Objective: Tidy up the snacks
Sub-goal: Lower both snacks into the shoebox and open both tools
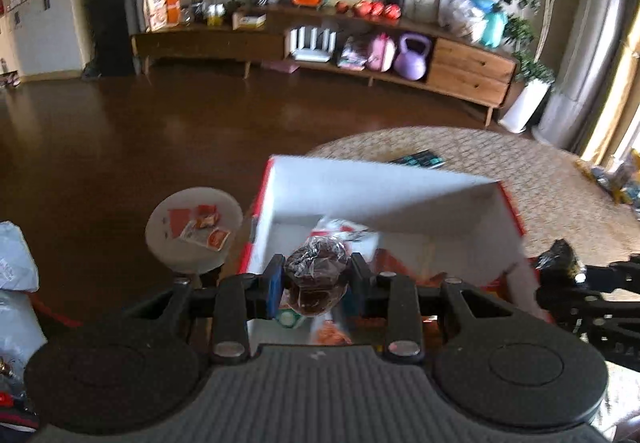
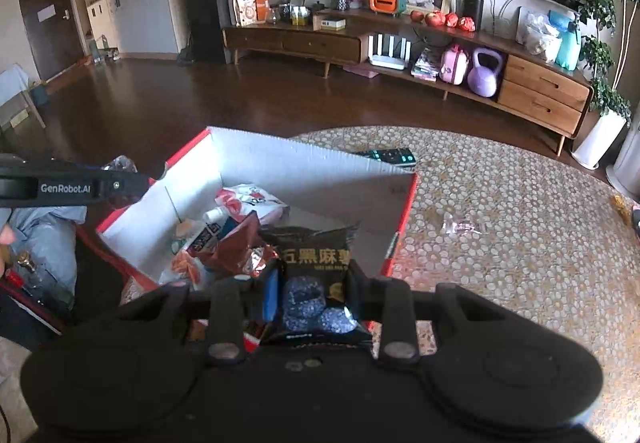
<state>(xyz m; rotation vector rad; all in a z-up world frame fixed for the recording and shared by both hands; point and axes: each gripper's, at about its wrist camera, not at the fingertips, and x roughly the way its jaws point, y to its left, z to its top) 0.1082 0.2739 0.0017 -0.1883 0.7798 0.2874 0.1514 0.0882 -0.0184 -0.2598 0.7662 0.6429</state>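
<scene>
Snacks: two wrapped pieces, each pinched in one gripper above an open box.
Left snack: round dark brown cake (image 1: pixel 316 279) in clear, crinkled, glossy film, sitting between the fingers over the near edge of the box.
Left gripper (image 1: pixel 316 285): black fingers, the left one with a blue pad, pressed against both sides of the cake; in the right wrist view its side (image 2: pixel 80 187) is a flat black bar with white lettering.
Right snack: black pouch (image 2: pixel 320 283) with gold characters across the top and a clear window showing speckled bluish-grey lumps; the foil is creased and its top edge flares outward. It hangs over the box's near right corner.
Right gripper (image 2: pixel 316 293): black fingers closed on the lower half of the pouch, a blue pad on the left finger.
Box (image 2: pixel 304 167): rectangular corrugated card, white inside, red outside, walls upright, top open.
Box contents: a loose heap of crumpled packets, among them a red-and-white bag (image 2: pixel 252 203), a shiny reddish-brown foil wrapper (image 2: pixel 240 247) and a small white bottle (image 2: pixel 208 227).
Table (image 2: pixel 500 243): round top covered with a beige cloth of small pebble-like pattern; the box stands at its left edge.
Remote control (image 2: pixel 392 157): dark, flat, with teal buttons, lying on the cloth just behind the box.
Stool (image 1: pixel 194 229): small round pale top left of the box, holding a few red and orange sachets (image 1: pixel 202 229).
Floor (image 2: pixel 160 111): dark, polished wood.
</scene>
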